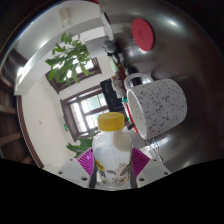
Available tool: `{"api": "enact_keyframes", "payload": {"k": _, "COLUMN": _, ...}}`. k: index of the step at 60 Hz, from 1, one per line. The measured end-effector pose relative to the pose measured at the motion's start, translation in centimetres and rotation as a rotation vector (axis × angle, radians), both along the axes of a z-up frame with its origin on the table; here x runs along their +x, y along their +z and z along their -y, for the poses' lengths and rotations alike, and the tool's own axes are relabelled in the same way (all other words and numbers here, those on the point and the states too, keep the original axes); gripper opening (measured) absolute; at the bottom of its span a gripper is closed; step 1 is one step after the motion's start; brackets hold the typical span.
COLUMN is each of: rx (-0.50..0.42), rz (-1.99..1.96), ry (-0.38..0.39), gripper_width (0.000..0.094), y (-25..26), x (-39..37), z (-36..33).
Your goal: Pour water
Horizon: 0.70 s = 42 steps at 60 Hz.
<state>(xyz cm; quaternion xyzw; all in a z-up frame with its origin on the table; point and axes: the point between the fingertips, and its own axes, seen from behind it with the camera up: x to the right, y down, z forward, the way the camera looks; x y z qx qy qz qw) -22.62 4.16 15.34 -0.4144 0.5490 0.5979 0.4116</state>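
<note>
Bottle: a clear plastic bottle (112,160) with a yellow cap (111,122) stands upright between the fingers, its lower body filling the space between them.
Fingers: closed on the bottle; a purple pad (87,158) presses its left side and the other its right, with no gap to be seen at either side.
Gripper: the gripper (112,168) holds the bottle close under the camera, so the base of the bottle is hidden.
Mug: a white speckled mug (155,106) lies beyond the bottle and to its right, tilted with its dark-rimmed mouth turned toward the bottle's cap.
Red lid: a round red object (145,37), perhaps a lid, sits farther off beyond the mug.
Plant: a green leafy plant (68,58) stands well apart, beyond the fingers on the left.
Window: a dark-framed window (88,106) shows behind the bottle.
</note>
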Motion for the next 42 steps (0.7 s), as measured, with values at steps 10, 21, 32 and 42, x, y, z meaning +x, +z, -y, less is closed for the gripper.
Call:
{"api": "enact_keyframes", "payload": {"k": 10, "rx": -0.030, "rz": -0.057, "ry": 0.012, "gripper_width": 0.0469, "y": -1.4, "x": -0.5, "z": -0.3}}
{"api": "enact_keyframes", "payload": {"k": 21, "rx": -0.038, "rz": 0.070, "ry": 0.032, "gripper_width": 0.0471, "y": -1.1, "x": -1.3, "z": 0.0}}
{"api": "enact_keyframes", "payload": {"k": 32, "rx": -0.002, "rz": 0.701, "ry": 0.112, "gripper_width": 0.0471, "y": 3.4, "x": -1.6, "z": 0.0}}
{"api": "enact_keyframes", "payload": {"k": 42, "rx": -0.013, "rz": 1.269, "ry": 0.075, "gripper_width": 0.0471, "y": 7.6, "x": 2.7, "z": -0.7}}
